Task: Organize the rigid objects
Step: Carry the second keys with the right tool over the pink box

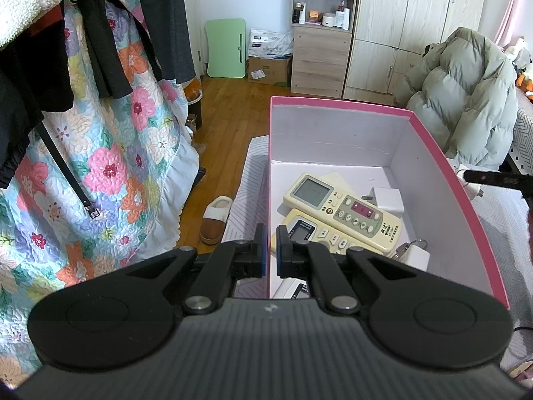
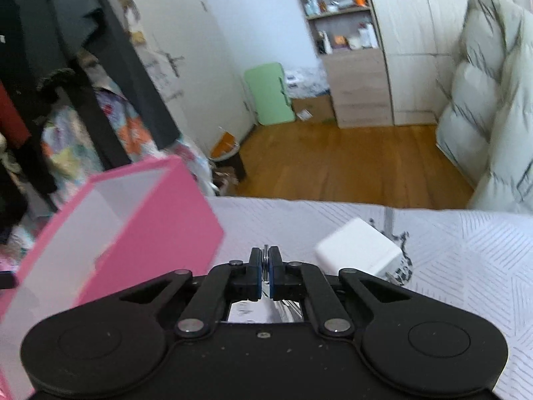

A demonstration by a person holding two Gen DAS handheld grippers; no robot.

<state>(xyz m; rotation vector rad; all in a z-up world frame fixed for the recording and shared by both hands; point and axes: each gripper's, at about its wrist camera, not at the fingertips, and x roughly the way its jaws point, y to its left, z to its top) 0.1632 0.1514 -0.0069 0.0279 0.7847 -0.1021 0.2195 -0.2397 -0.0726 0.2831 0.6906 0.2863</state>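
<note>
Left gripper (image 1: 269, 250): black fingers nearly together, straddling the near left wall of the pink cardboard box with white inside (image 1: 443, 166); one blue pad outside the wall, one inside; whether they pinch it I cannot tell.
Right gripper (image 2: 266, 273): closed tight on a thin silver metal ring (image 2: 266, 260), held edge-on and upright between the blue pads.
Box position: on the white line-patterned bedspread (image 2: 466, 250), open side up, long axis running away from the left camera.
Cream air-conditioner remote with grey screen (image 1: 346, 210): lies flat in the box, long axis slanting from far left to near right, screen end farthest away.
Second cream remote (image 1: 319, 235): partly under the first, roughly parallel to it.
White square plug adapter (image 1: 388, 200): inside the box, touching the upper remote's right side.
White charger block (image 2: 358, 250): on the bedspread just right of the right gripper, outside the box; blurred.
Surroundings: floral quilt (image 1: 110, 153) to the left, grey-green puffer jacket (image 1: 466, 100) to the right, wooden floor (image 2: 349, 163) beyond.
</note>
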